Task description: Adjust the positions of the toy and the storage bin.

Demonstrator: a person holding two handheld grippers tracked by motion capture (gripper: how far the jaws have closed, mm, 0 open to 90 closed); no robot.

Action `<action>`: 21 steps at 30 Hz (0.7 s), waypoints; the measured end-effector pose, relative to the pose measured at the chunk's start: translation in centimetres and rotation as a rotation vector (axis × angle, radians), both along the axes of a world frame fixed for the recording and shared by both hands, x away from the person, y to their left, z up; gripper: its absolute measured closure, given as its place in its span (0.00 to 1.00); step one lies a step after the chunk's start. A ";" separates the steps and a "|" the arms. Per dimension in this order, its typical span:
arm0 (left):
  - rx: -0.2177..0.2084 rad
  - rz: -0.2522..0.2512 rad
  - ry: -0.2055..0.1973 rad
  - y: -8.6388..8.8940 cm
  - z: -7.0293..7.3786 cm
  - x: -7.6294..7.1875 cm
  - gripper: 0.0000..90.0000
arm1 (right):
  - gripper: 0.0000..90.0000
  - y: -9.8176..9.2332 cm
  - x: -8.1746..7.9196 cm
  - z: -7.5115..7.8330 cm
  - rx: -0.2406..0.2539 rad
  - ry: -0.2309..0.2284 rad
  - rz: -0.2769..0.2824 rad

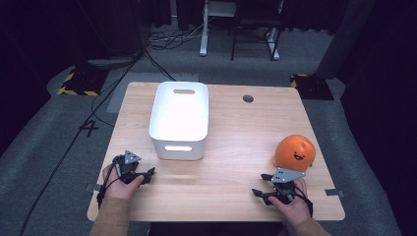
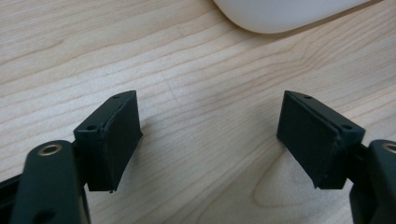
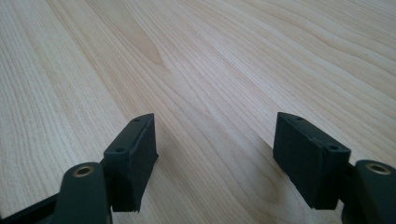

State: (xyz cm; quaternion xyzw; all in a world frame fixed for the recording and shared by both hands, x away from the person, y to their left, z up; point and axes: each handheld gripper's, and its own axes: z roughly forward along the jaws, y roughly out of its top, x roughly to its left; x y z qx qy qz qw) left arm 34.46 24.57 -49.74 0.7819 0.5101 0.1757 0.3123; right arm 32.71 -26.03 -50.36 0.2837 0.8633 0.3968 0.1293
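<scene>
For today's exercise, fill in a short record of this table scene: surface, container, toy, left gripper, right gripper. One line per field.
surface: wooden table, light grain
container: white bin, near the table's middle, nothing visible inside
toy: orange ball with a face, near the right edge, just beyond the right gripper
left gripper: fingers open, nothing between them, near the bin's front
right gripper: fingers open, nothing between them, low over bare wood

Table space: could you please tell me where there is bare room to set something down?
Bare wood lies between the bin and the orange toy, and along the near edge between both grippers. Only a narrow strip runs left of the bin.
</scene>
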 end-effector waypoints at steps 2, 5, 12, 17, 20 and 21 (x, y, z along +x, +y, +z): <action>0.000 -0.002 -0.001 0.1 0.2 0.0 0.26 | 0.34 0.0 0.0 0.0 0.000 0.001 0.000; -0.032 -0.004 -0.016 0.1 1.0 -0.2 0.27 | 0.34 0.0 0.0 0.0 0.000 -0.001 0.000; -0.082 -0.014 -0.068 0.6 4.1 -0.8 0.28 | 0.34 0.0 0.0 0.0 -0.003 0.000 0.004; -0.092 -0.022 -0.103 0.5 5.2 -0.8 0.28 | 0.34 0.0 0.0 0.0 -0.002 -0.001 0.005; -0.104 -0.035 -0.134 0.3 6.4 -0.6 0.29 | 0.34 0.0 0.0 0.0 -0.002 0.000 0.004; -0.104 -0.035 -0.134 0.3 6.4 -0.6 0.29 | 0.34 0.0 0.0 0.0 -0.002 0.000 0.004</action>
